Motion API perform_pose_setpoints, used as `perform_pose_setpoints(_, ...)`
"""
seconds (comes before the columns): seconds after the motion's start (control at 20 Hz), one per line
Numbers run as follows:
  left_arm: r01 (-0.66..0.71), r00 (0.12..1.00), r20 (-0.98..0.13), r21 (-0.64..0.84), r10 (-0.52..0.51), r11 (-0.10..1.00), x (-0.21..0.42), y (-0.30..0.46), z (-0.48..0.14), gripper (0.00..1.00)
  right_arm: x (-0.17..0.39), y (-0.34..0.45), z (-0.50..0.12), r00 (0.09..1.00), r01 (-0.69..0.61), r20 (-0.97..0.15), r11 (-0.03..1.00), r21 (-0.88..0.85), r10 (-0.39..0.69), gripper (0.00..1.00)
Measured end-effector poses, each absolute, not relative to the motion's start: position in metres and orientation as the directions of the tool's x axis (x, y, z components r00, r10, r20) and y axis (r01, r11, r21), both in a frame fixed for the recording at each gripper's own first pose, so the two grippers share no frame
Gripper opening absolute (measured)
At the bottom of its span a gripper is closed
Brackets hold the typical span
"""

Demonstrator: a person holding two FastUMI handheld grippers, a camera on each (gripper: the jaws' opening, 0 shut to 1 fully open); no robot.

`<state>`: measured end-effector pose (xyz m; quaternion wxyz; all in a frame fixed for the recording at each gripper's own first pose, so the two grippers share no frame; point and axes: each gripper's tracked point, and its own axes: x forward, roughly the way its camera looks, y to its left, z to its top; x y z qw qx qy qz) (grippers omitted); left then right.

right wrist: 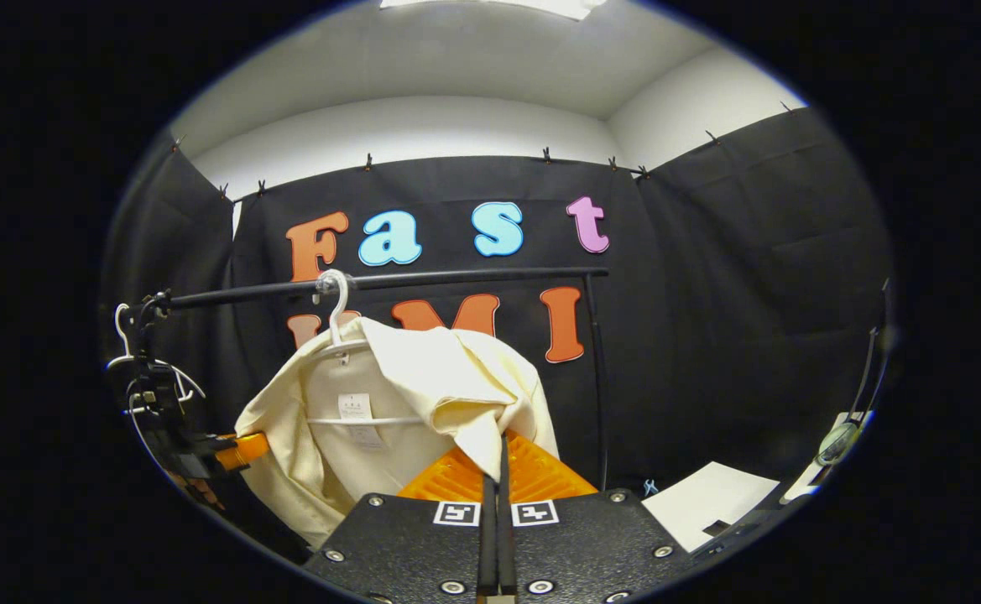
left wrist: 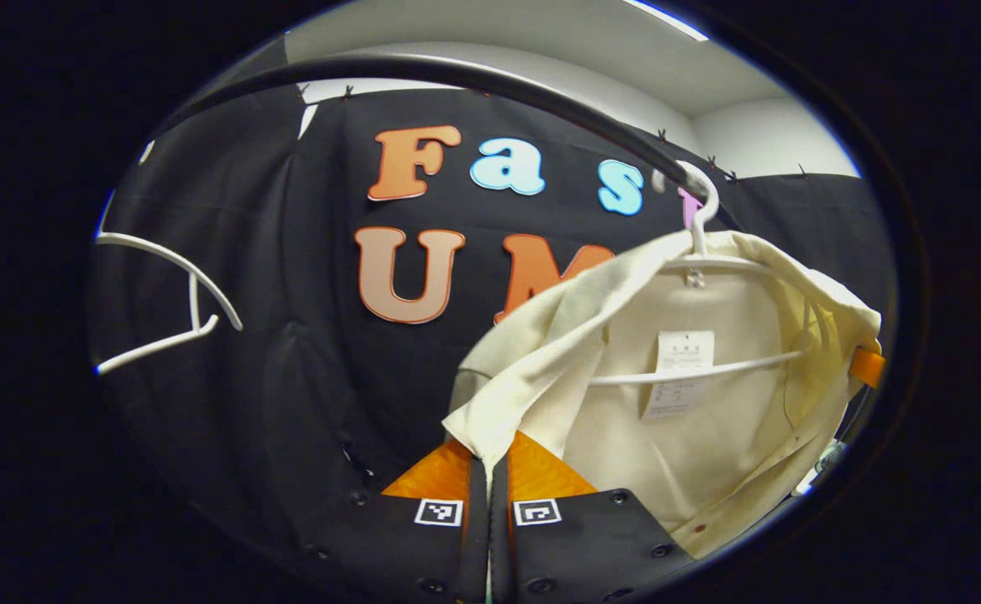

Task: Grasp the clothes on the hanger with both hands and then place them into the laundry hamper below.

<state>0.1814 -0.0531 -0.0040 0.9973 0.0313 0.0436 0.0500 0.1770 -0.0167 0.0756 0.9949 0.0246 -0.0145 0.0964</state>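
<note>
Left gripper view: left tool [left wrist: 488,470] pinching cream shirt [left wrist: 708,419] hem | shirt on white hanger [left wrist: 696,252], rail [left wrist: 456,75] | right tool [right wrist: 497,470] likewise pinching cloth | soft, light; lift at shoulders.

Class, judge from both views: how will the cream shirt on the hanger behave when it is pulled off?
The shirt is probably floppy: its cloth folds and droops over the hanger. It looks light, a thin fabric. It may snag, since the hanger's bar sits inside it.
</note>
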Motion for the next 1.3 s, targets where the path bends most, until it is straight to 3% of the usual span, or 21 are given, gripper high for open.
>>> perform_pose_setpoints(0.3, -0.149, 0.988, 0.045, 0.106, 0.145, 0.983, 0.175, -0.026, 0.061, 0.08, 0.184, -0.041, 0.109, 0.983, -0.161, 0.096, 0.986, 0.039, 0.157, 0.0)
perform_pose_setpoints(0.75, -0.157, 0.984, 0.114, 0.172, 0.139, 0.972, 0.199, -0.009, 0.103, 0.08, 0.223, -0.068, 0.124, 0.983, -0.164, 0.089, 0.986, 0.012, 0.162, 0.0)
perform_pose_setpoints(1.3, -0.166, 0.986, 0.044, 0.118, 0.162, 0.979, 0.218, 0.011, 0.079, 0.08, 0.264, -0.073, 0.081, 0.959, -0.281, -0.017, 0.954, 0.105, 0.284, 0.0)
